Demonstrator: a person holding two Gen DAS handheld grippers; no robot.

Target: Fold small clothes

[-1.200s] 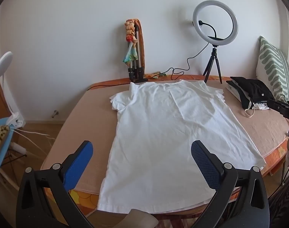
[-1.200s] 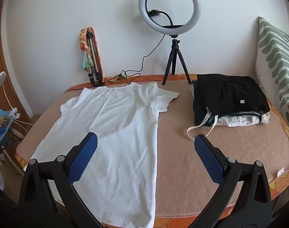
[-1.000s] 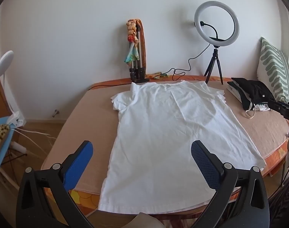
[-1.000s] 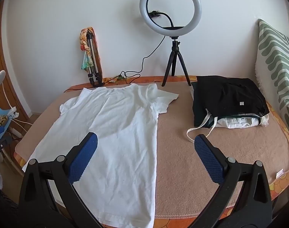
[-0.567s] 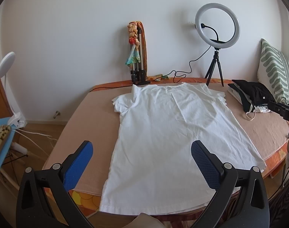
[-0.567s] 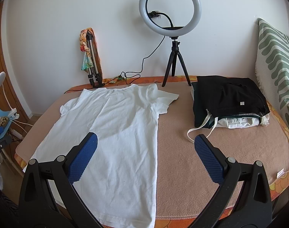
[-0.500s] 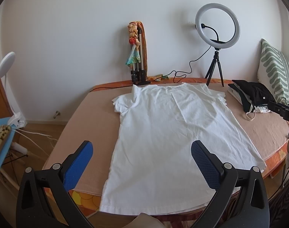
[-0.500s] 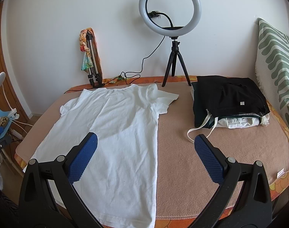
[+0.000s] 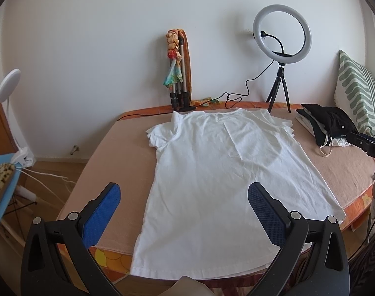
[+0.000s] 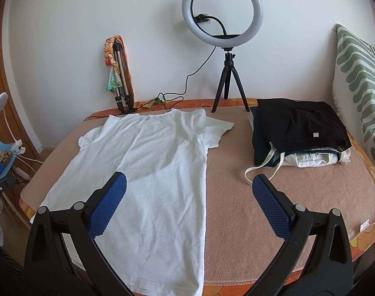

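A white T-shirt (image 9: 224, 175) lies spread flat on the beige bed cover (image 9: 113, 157), collar toward the wall and hem at the near edge. It also shows in the right wrist view (image 10: 150, 172). My left gripper (image 9: 183, 204) is open and empty, held above the hem end of the shirt. My right gripper (image 10: 189, 197) is open and empty, above the shirt's right edge and the bare cover (image 10: 261, 209). Neither gripper touches the cloth.
A stack of folded dark and white clothes (image 10: 300, 135) sits at the right. A ring light on a tripod (image 10: 224, 37) and a folded tripod with a scarf (image 10: 118, 74) stand by the wall. A green striped pillow (image 10: 360, 86) leans at far right. A cable (image 9: 236, 96) runs along the back edge.
Both grippers stay open and nearly still. The left view has drifted slightly, so the shirt and ring light sit a little higher and farther right.
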